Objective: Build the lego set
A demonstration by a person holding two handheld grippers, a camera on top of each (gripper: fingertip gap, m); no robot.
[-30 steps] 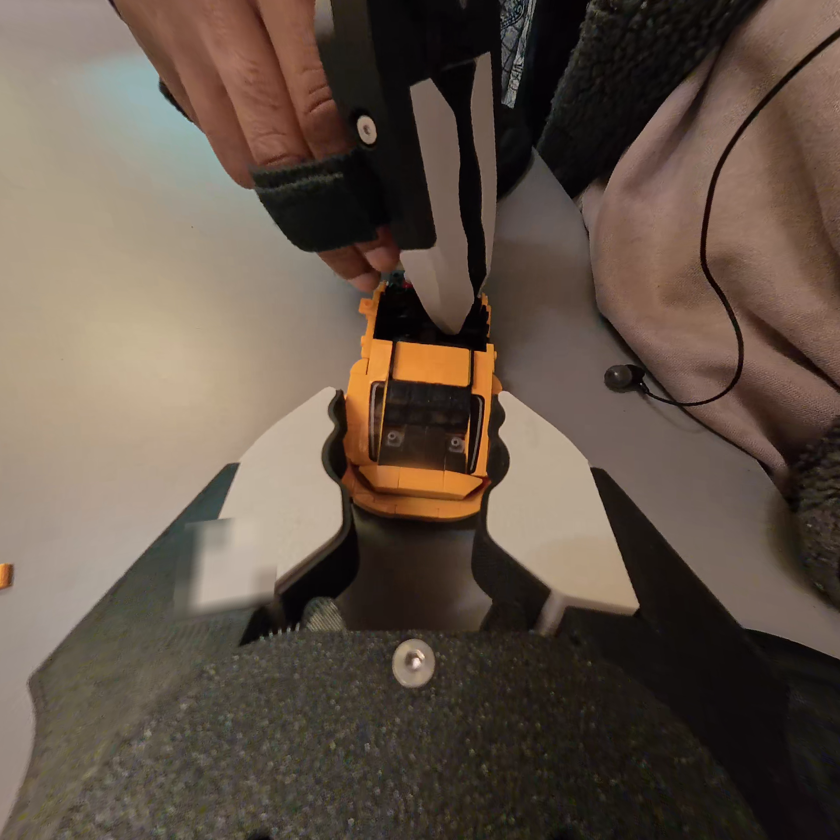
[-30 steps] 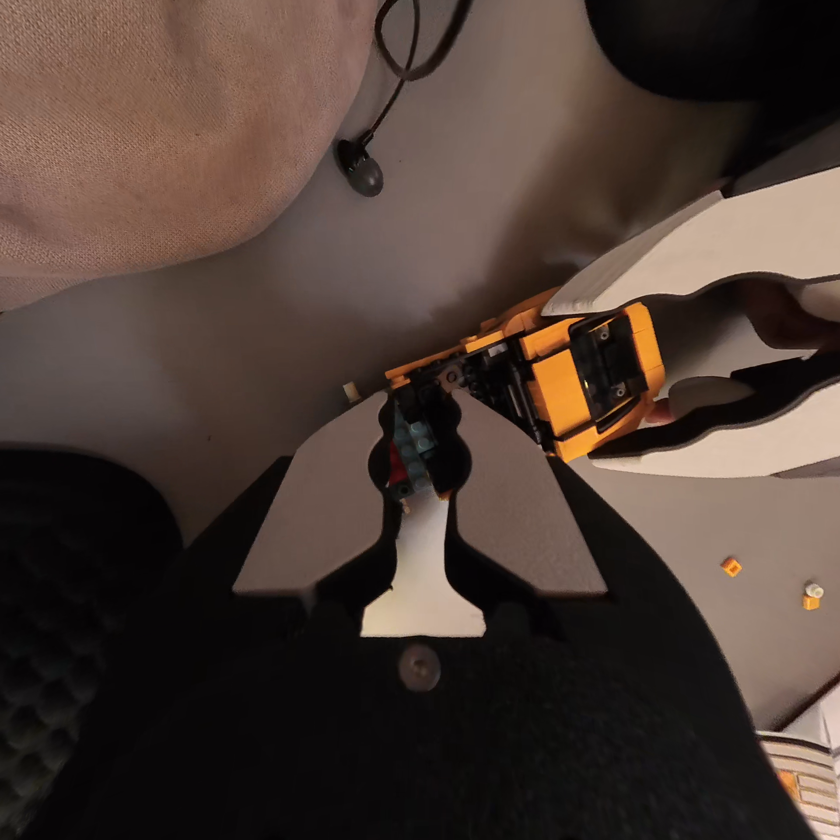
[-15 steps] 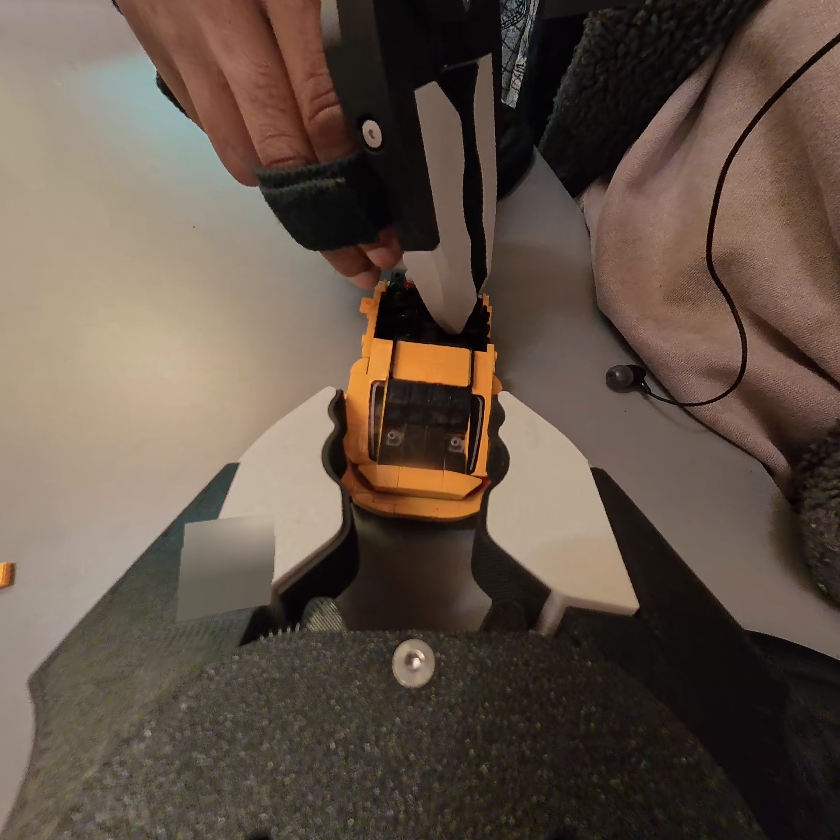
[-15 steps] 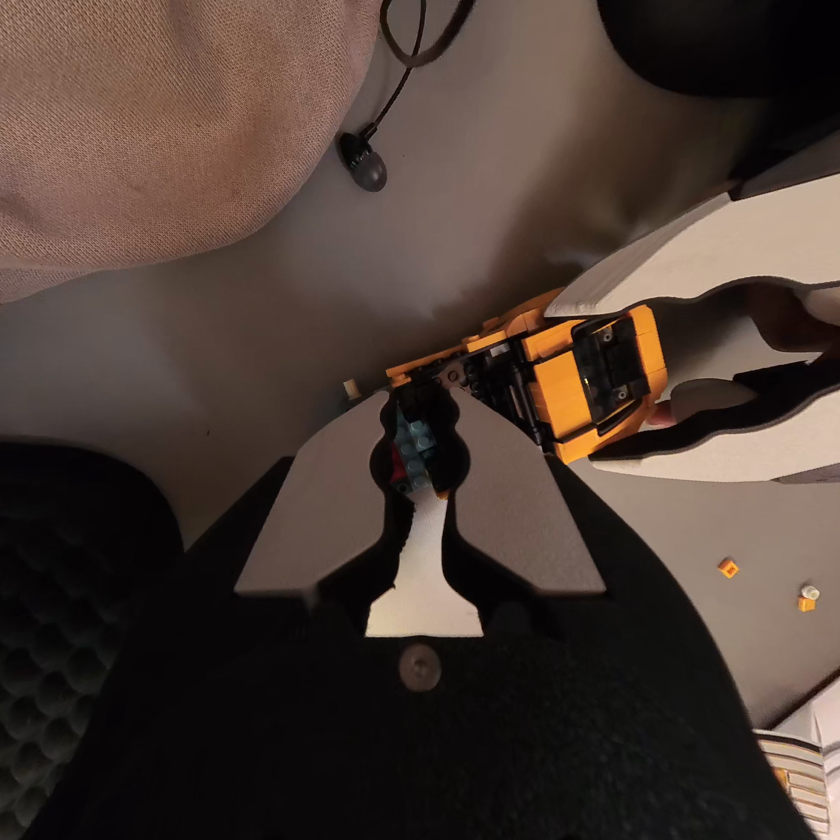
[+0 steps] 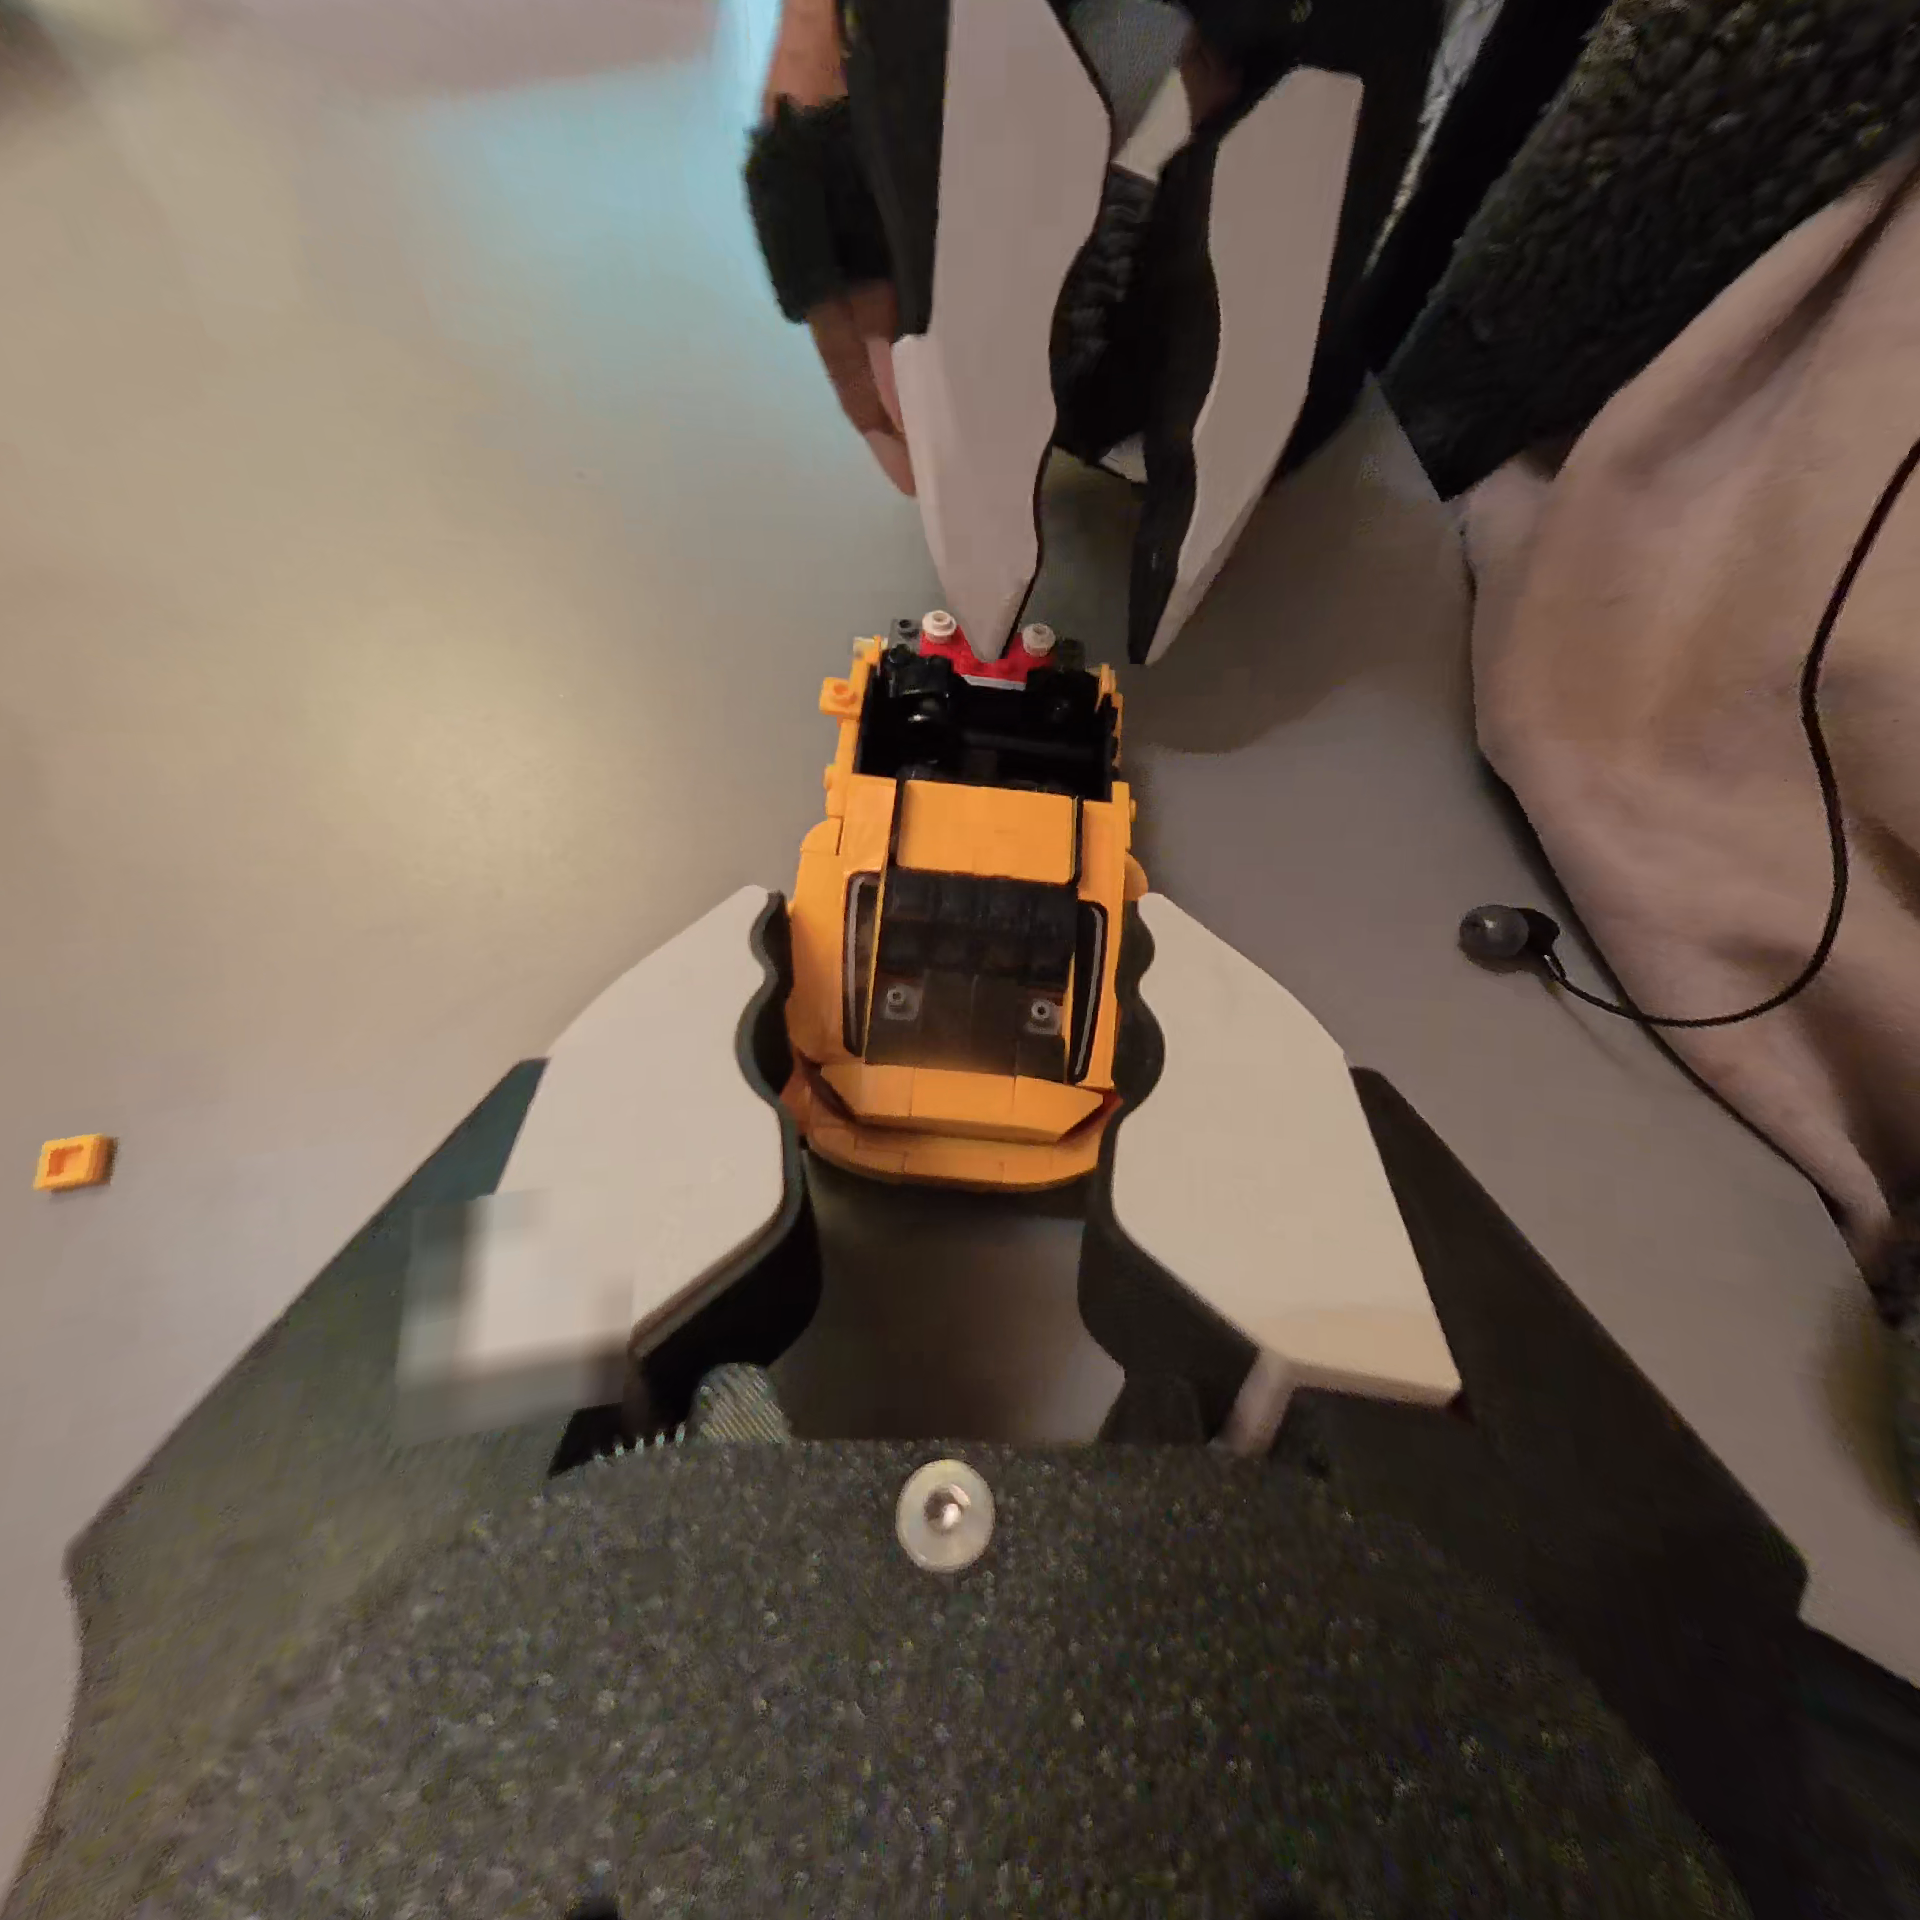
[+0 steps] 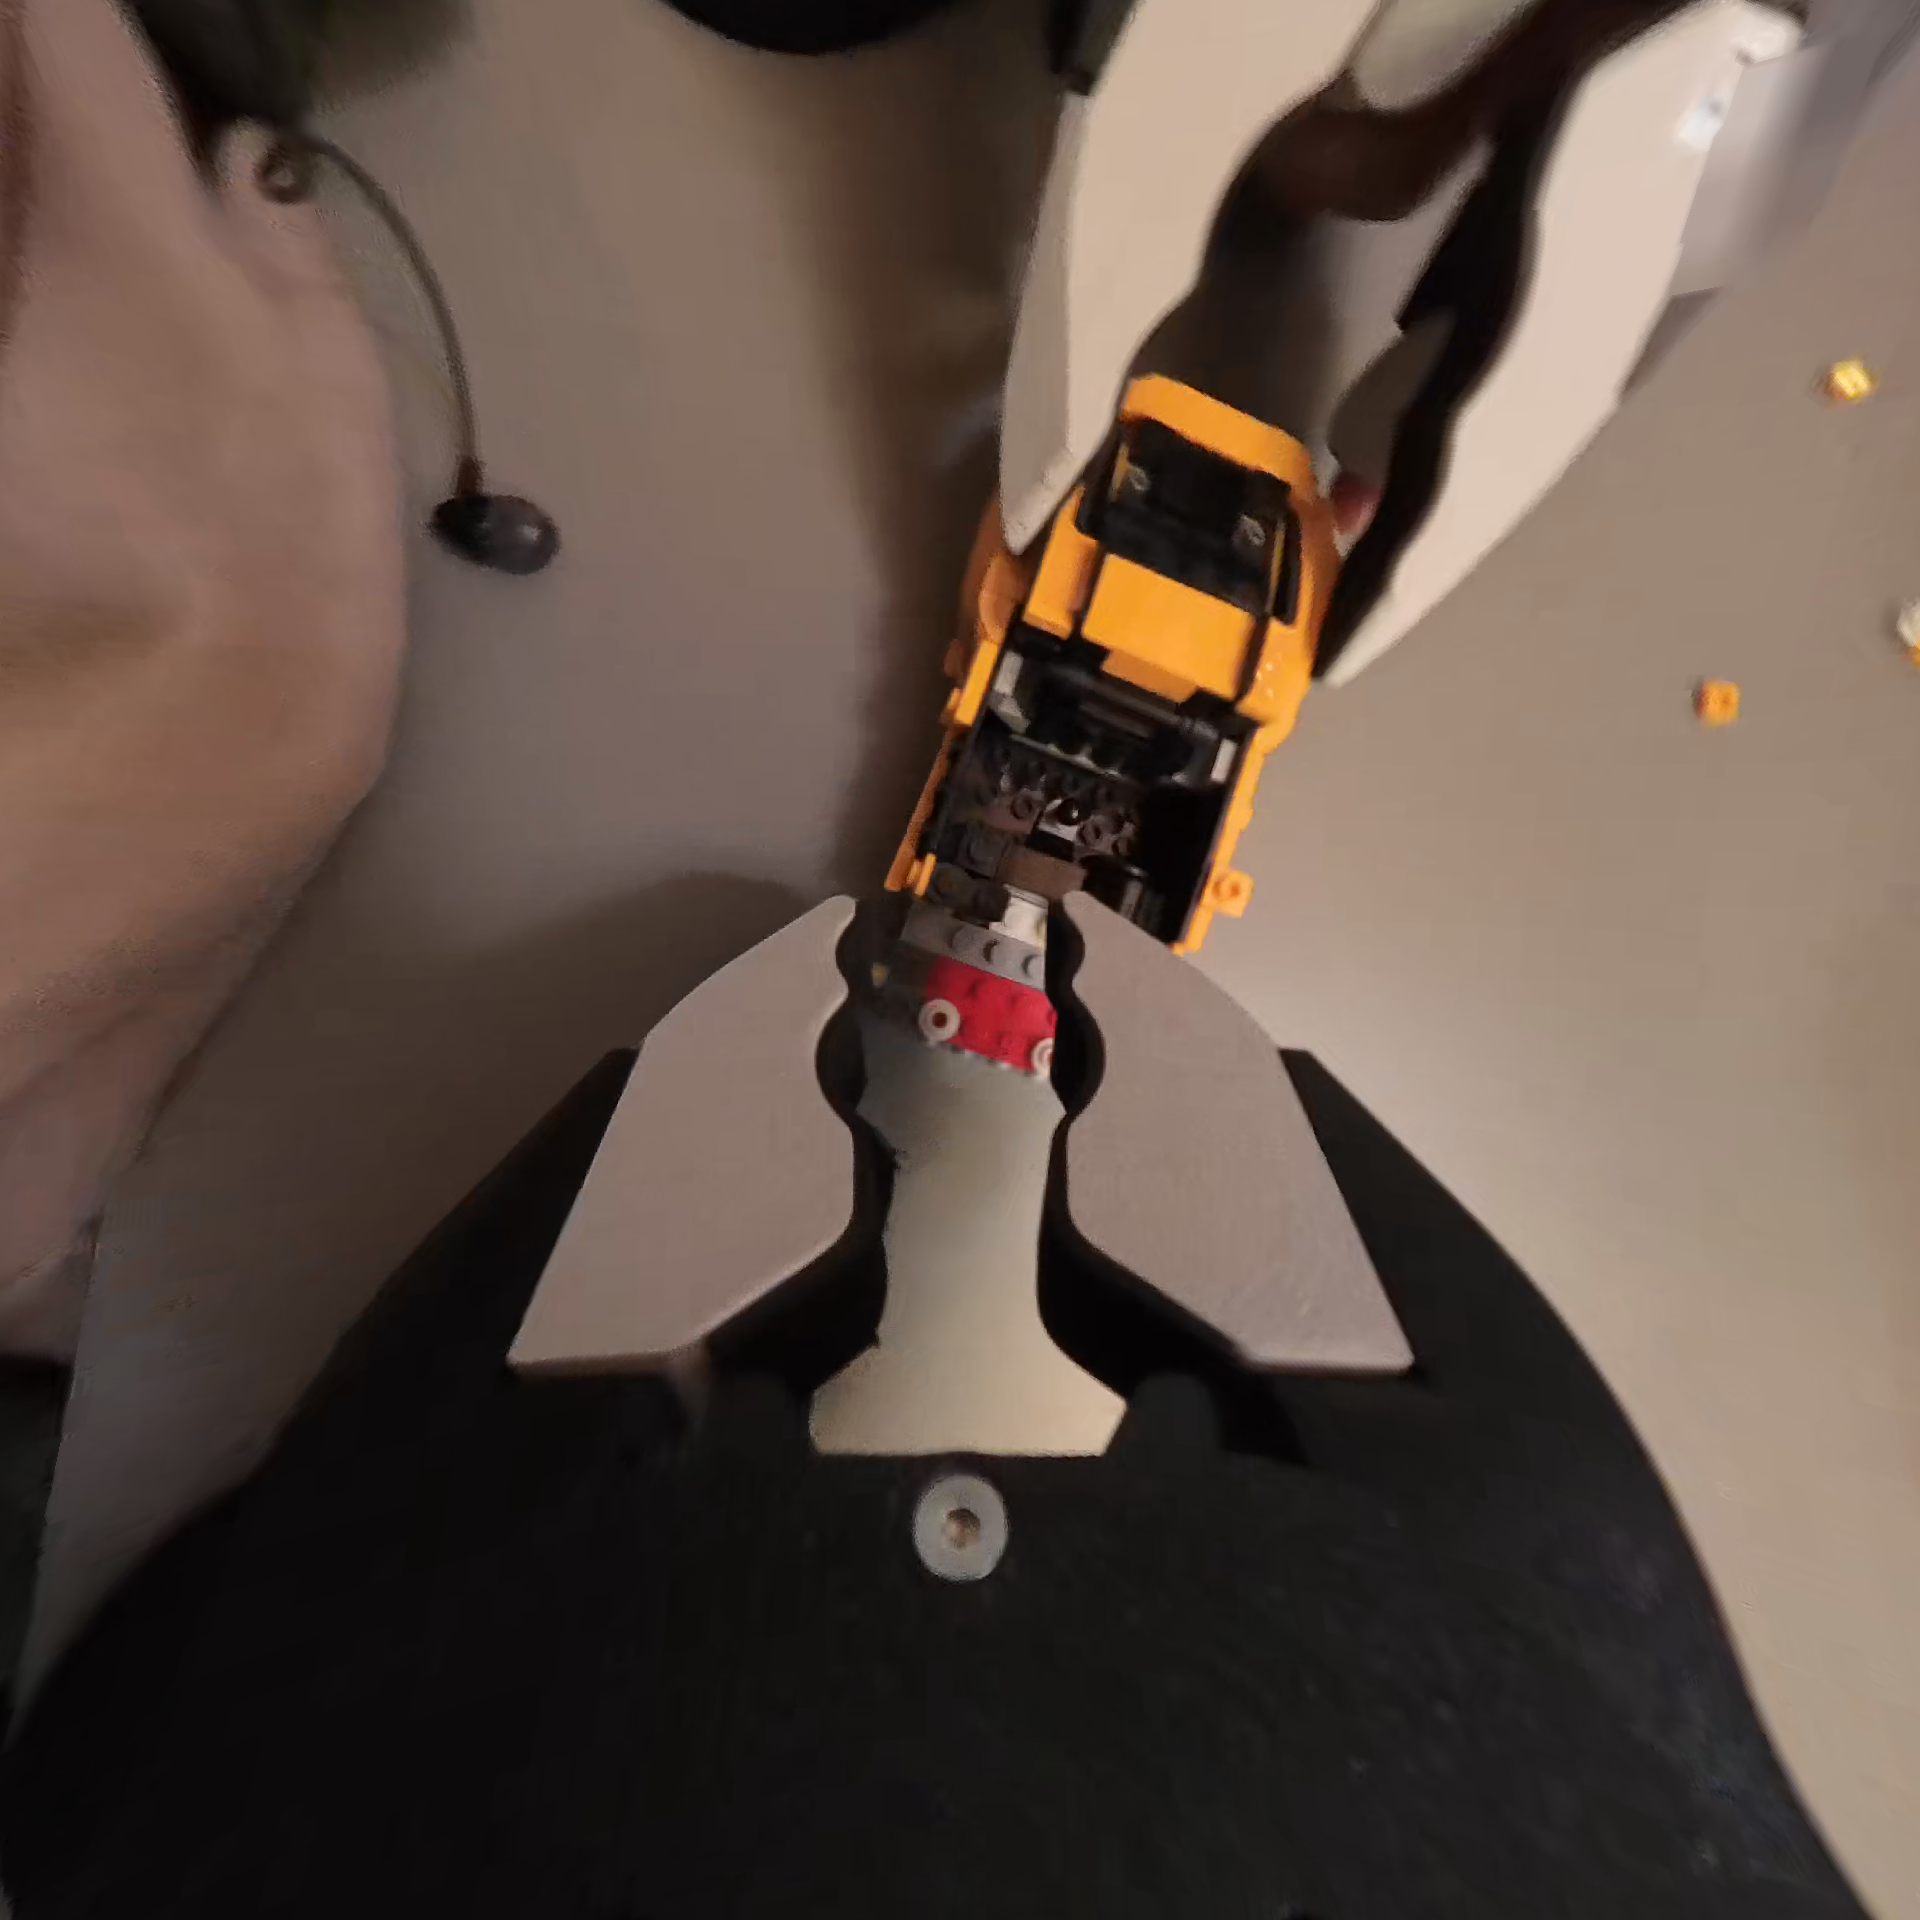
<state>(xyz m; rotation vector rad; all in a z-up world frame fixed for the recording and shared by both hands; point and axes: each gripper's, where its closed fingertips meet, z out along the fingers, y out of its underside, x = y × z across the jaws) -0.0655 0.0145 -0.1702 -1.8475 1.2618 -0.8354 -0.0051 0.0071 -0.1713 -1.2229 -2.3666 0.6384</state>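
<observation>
An orange and black brick car (image 5: 966, 935) rests on the grey table (image 5: 364, 623). My left gripper (image 5: 956, 914) is shut on it, with both pads pressed on the sides of its windscreen end. The same grasp shows in the right wrist view, where the left gripper (image 6: 1184, 592) holds the car (image 6: 1174, 613). My right gripper (image 6: 958, 914) is open around the red and grey brick end (image 6: 987, 1013) of the car. In the left wrist view, one finger of the right gripper (image 5: 1070, 644) is over the red piece (image 5: 951, 649) and the other is beside the car.
A black earbud (image 5: 1496, 930) on a thin cable lies to the right of the car, next to a pale pink garment (image 5: 1662, 623). Small loose orange pieces lie on the table (image 5: 73, 1161) (image 6: 1714, 698). A gloved hand (image 5: 831, 260) holds the right gripper. Left tips to right tips: about 7 cm.
My right gripper has opened its jaws from a tight hold on the car's open end and swung round to face along the car. My left gripper keeps its hold on the car.
</observation>
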